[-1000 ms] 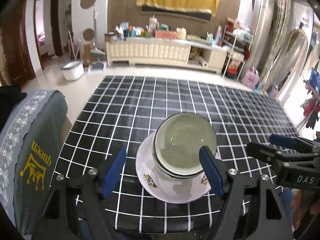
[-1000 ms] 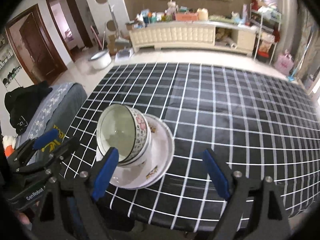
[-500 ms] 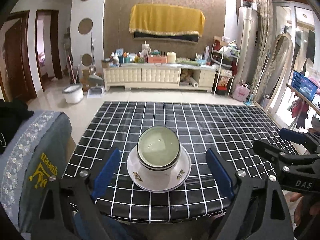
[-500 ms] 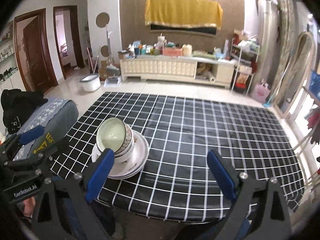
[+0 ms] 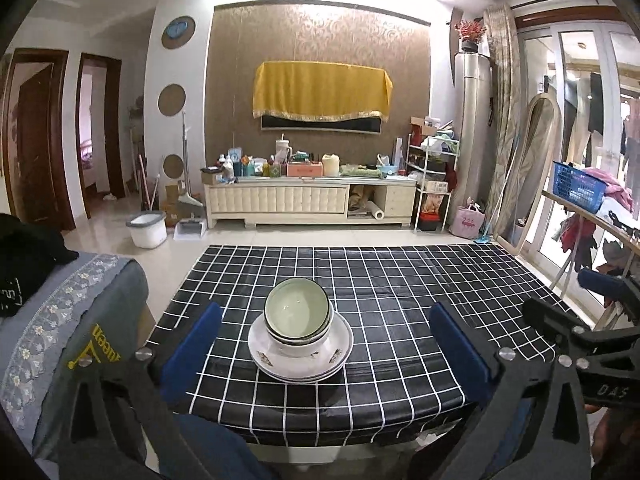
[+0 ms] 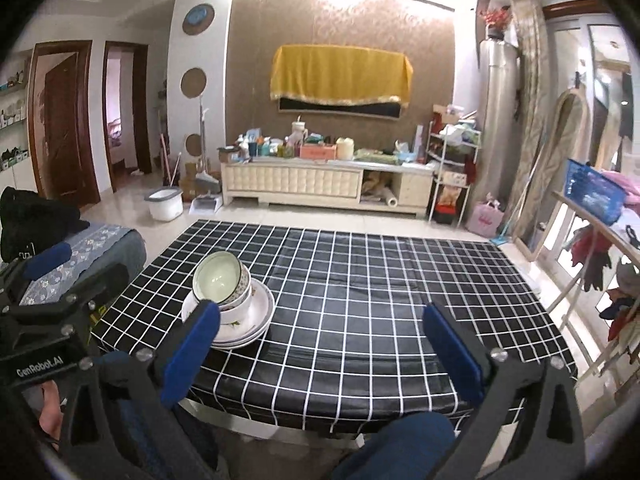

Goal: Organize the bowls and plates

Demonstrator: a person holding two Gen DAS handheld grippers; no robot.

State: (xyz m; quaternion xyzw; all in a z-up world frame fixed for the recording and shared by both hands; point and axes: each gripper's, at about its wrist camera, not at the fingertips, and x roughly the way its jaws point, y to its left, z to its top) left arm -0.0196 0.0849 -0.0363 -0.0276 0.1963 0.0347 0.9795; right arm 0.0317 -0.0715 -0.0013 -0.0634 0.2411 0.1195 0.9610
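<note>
Left wrist view: I am holding my left gripper (image 5: 324, 344) and right gripper (image 6: 320, 336) wide apart, gripping nothing. The bowls (image 5: 298, 316) are sitting nested on the stacked plates (image 5: 300, 364) near the table's (image 5: 400, 280) near-left corner; stacking appears finished.

Stacked bowls (image 6: 221, 283) sit on stacked plates (image 6: 244, 322) beside the right gripper's (image 6: 320, 346) spread fingers (image 6: 192, 338).
</note>
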